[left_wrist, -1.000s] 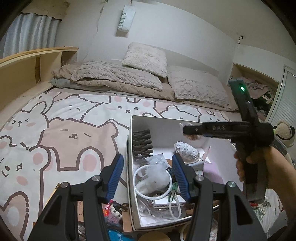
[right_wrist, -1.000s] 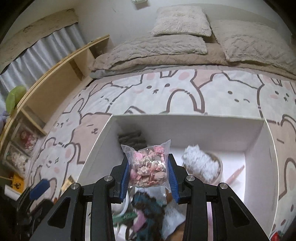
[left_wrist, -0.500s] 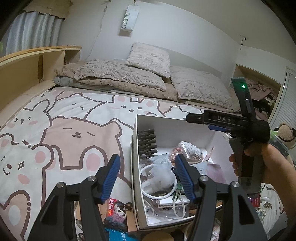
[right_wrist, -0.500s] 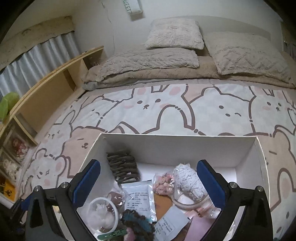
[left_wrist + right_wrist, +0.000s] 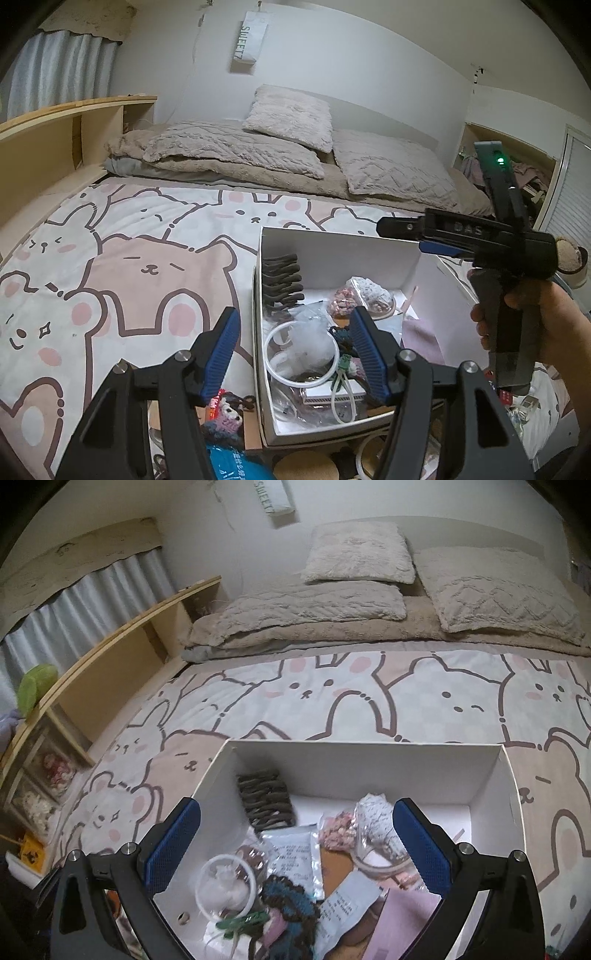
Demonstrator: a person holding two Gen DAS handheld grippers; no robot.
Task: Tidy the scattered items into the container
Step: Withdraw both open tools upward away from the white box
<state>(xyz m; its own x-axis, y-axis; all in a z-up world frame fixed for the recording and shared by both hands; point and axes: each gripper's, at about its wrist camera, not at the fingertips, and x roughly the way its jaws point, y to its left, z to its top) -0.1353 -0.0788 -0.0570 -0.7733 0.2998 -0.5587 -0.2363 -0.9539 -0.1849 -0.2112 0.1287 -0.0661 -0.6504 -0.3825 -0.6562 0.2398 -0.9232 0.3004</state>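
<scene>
White box (image 5: 369,771): one, open-topped, sitting on the bed's cartoon bear-and-bunny cover (image 5: 122,266); it holds the tidied items.
Bag of pink pieces (image 5: 337,833): one small clear bag, lying on the box floor near the middle, touching a white lumpy bundle (image 5: 376,823) on its right.
Dark claw clips (image 5: 264,803): one stack, leaning at the box's far left corner.
White ring (image 5: 225,884): one, flat in the box's near left part, with a white fluffy thing inside it.
Printed packets: two, one flat pouch (image 5: 291,858) in the middle and one paper slip (image 5: 343,910) nearer the camera.
Knitted piece (image 5: 291,897): one, teal and brown, at the near edge between the ring and the slip.
Right gripper (image 5: 295,849): its two blue-padded fingers stand wide apart above the box, with nothing between the pads; in the left wrist view it is held by a hand (image 5: 546,325) at the box's right side.
Left gripper (image 5: 295,354): fingers parted about halfway, nothing clamped; one finger hangs over the cover left of the box, the other over the box's contents.
Loose items outside: one small knitted doll (image 5: 231,410) and one blue packet (image 5: 240,467) lie just in front of the box's near left corner.
Pillows: three, beige, at the head of the bed (image 5: 288,118).
</scene>
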